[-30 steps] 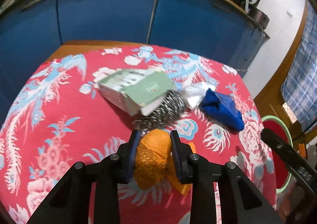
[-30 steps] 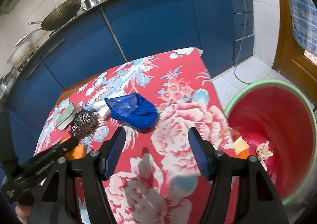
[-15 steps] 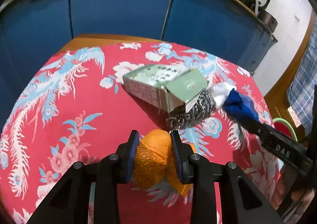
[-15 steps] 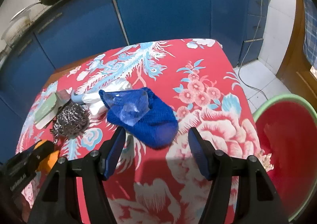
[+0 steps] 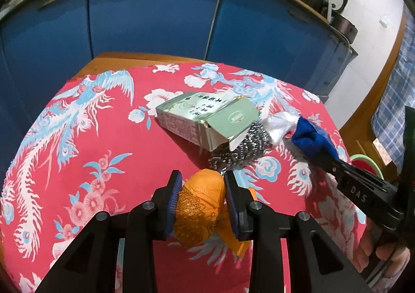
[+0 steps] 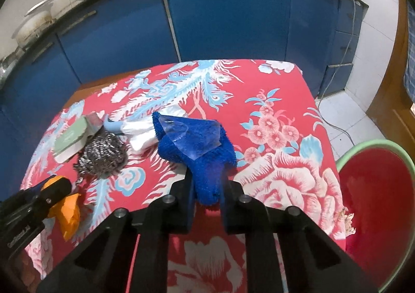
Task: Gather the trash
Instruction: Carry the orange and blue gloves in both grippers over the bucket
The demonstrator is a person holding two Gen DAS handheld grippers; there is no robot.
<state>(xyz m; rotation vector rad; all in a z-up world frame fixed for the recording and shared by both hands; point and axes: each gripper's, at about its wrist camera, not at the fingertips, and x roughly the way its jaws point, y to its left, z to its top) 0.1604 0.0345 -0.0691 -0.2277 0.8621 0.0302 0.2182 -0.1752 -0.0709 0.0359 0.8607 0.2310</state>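
Trash on the red floral surface (image 6: 272, 116) is being gathered two pieces at once; the right claw (image 6: 208, 189) has just been closing and now pinches the near end of a blue knitted cloth (image 6: 199, 145), a clear scrap of plastic (image 6: 189, 134) lying on top of it; the left claw (image 5: 202, 202) is clamped on an orange mesh wad (image 5: 201, 207) at the surface's near edge. Outward from there lie a steel scourer (image 5: 241, 150), a green-and-white carton (image 5: 205, 116) with its flap open resting against it, and a crumpled white wrapper (image 6: 145, 132) tucked under the cloth's far end; the red bin (image 6: 373, 202) with a green rim stands on the floor just off the surface's right side. By my reading the step is grasp-complete on both sides; next comes a lift and a swing right over the bin, taking care the loose plastic does not slide off. Half a second ago the right claw stood spread wide in front of the cloth; the left's grip on the wad looks unchanged.
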